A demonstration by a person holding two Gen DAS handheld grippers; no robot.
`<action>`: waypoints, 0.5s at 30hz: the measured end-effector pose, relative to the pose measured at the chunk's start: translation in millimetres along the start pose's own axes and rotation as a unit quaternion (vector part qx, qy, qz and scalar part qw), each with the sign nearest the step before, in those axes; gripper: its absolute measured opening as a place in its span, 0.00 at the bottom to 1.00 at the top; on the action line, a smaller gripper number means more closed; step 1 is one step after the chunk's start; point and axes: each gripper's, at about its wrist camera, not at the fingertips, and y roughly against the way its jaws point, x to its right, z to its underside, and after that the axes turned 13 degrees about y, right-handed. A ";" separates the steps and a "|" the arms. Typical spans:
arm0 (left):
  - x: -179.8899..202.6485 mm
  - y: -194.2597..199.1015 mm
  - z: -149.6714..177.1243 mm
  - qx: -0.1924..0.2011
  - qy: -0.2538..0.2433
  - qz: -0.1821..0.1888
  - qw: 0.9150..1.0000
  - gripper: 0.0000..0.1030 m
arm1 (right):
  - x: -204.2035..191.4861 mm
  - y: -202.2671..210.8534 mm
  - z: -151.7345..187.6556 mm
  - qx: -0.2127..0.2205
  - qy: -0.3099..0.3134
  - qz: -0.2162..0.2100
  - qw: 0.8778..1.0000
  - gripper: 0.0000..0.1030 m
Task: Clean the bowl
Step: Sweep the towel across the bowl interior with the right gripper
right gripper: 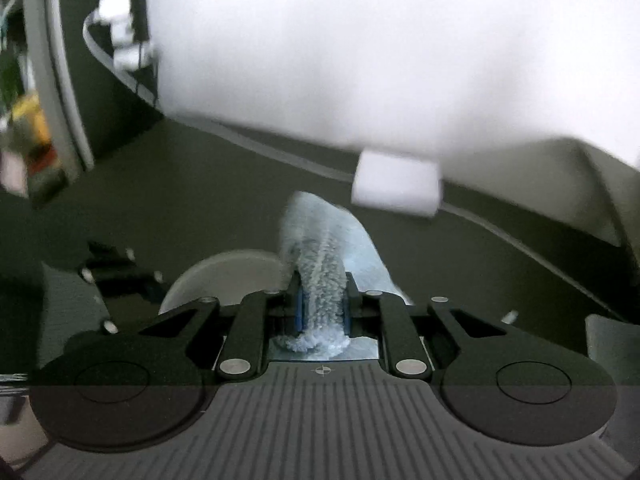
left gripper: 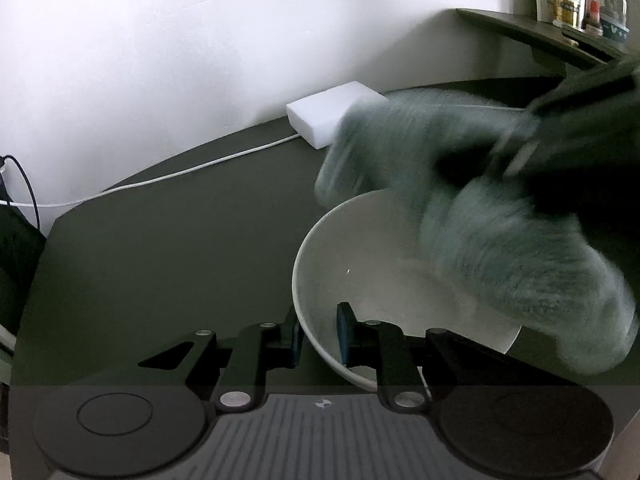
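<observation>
- The left tool [left gripper: 318, 336] is gripping the near rim of the white bowl [left gripper: 360, 256], one finger sitting outside the wall and the other inside it.
- The bowl is resting on the dark surface [left gripper: 168, 248] straight ahead of the left tool, its open mouth turned toward that tool's camera.
- The right tool [right gripper: 320, 308] is clamping a fluffy grey-blue cloth [right gripper: 320, 248] between its blue-padded fingers [right gripper: 298, 312], with a tuft of the cloth bulging out behind them.
- In the left wrist view the right tool is reaching in from the upper right, blurred, and the cloth is hanging from it over the far side of the bowl and down across the bowl's right edge; whether it is touching the inside of the bowl is too smeared to tell.
- In the right wrist view the cloth is stretching forward from the fingers, and the bowl is showing just to the left of them, partly hidden by the tool.
- Beyond the bowl, a white block [left gripper: 332, 114] is lying on the surface against the white wall [left gripper: 200, 40].
- A white cable [left gripper: 192, 168] is running along the surface away from the block, off to the left tool's left.
- Far off to the upper right of the left tool, a shelf [left gripper: 520, 28] is carrying a few jars [left gripper: 566, 4].
</observation>
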 end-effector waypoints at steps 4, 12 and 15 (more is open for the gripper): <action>-0.8 0.8 1.0 0.000 0.004 0.002 1.000 0.16 | 2.2 -15.6 -0.5 -0.007 -0.028 -0.071 0.997 0.17; 0.0 -1.3 0.6 -0.003 0.007 0.002 1.000 0.16 | -27.6 -75.5 2.5 -0.082 0.000 -0.078 0.994 0.18; -0.7 -1.4 0.8 -0.004 0.011 0.002 1.000 0.17 | -27.4 -72.6 2.6 -0.087 0.013 -0.062 0.994 0.17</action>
